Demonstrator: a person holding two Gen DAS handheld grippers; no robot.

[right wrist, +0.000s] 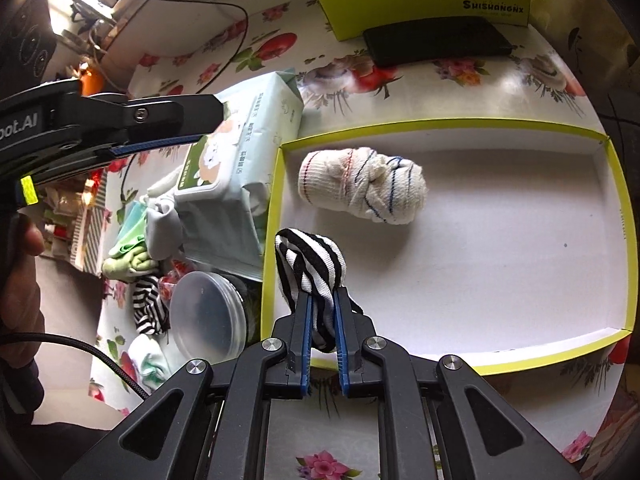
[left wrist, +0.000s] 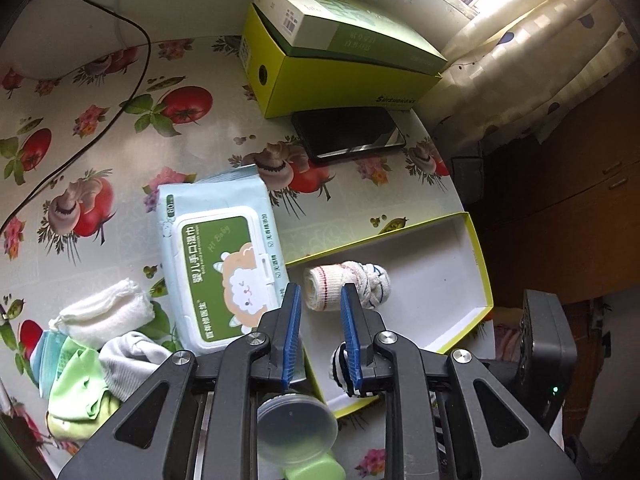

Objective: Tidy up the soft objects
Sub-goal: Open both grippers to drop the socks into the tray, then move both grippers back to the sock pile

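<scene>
Black-and-white striped sock (right wrist: pixel 310 264), bunched

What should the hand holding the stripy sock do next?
Probably lower it a little and let go. The right gripper pinches the black-and-white striped sock over the white tray, beside the rolled white sock already lying there, with bare floor underneath.

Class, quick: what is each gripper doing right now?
Left gripper: open, holding nothing.
Right gripper: shut on the black-and-white striped sock over the box lid.
</scene>
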